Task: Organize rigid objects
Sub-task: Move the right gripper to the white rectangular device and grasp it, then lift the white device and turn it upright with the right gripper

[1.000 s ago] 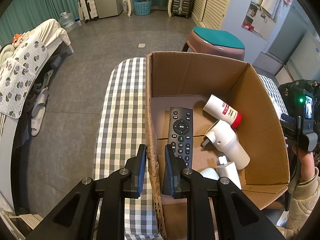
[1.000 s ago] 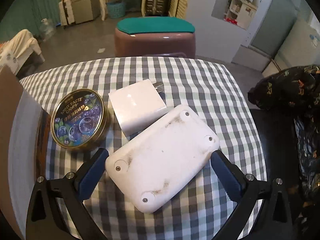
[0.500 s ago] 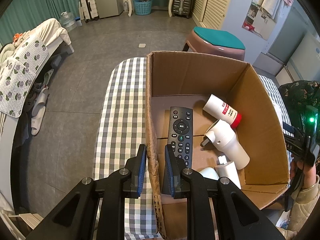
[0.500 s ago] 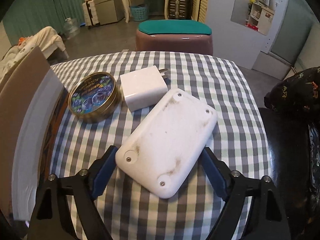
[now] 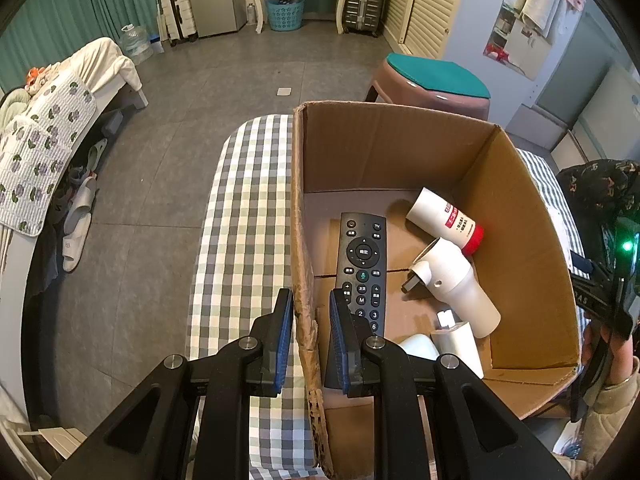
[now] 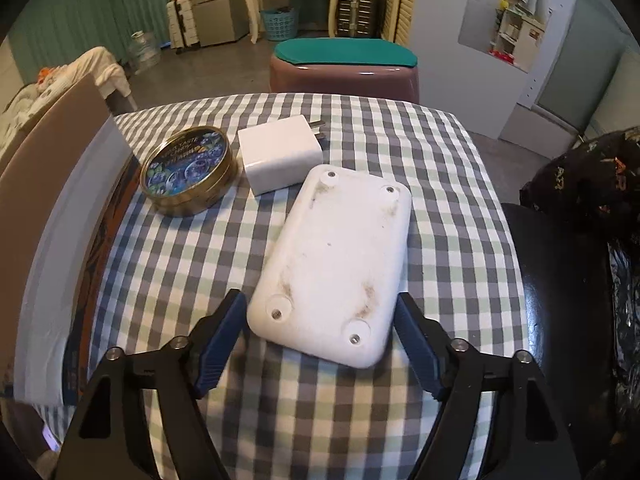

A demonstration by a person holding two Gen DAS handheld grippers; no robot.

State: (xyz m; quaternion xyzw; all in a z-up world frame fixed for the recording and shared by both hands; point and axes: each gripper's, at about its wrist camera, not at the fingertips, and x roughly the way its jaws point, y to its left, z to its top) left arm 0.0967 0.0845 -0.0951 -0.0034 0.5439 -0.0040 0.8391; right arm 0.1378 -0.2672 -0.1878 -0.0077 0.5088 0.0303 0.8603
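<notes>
My left gripper (image 5: 308, 312) straddles the left wall of the cardboard box (image 5: 300, 240), fingers a little apart from the wall on each side. Inside the box lie a black remote (image 5: 362, 264), a white tube with a red cap (image 5: 446, 220), a white cylinder device (image 5: 456, 284) and a small white adapter (image 5: 456, 340). My right gripper (image 6: 320, 316) is open around the near end of a flat white plastic device (image 6: 340, 256) lying underside up on the checked tablecloth (image 6: 444, 184). A white charger (image 6: 278, 154) and a round blueberry candy tin (image 6: 186, 170) lie behind it.
The box's outer wall (image 6: 60, 200) stands at the left of the right wrist view. A brown stool with a green cushion (image 6: 344, 62) is beyond the table. A dark patterned bag (image 6: 592, 184) sits at the right. The table edge (image 5: 204, 240) drops to the floor at the left.
My right gripper has drawn back and turned, and its fingers have come in closer around the white device's near end. The left gripper has stayed on the box wall.
</notes>
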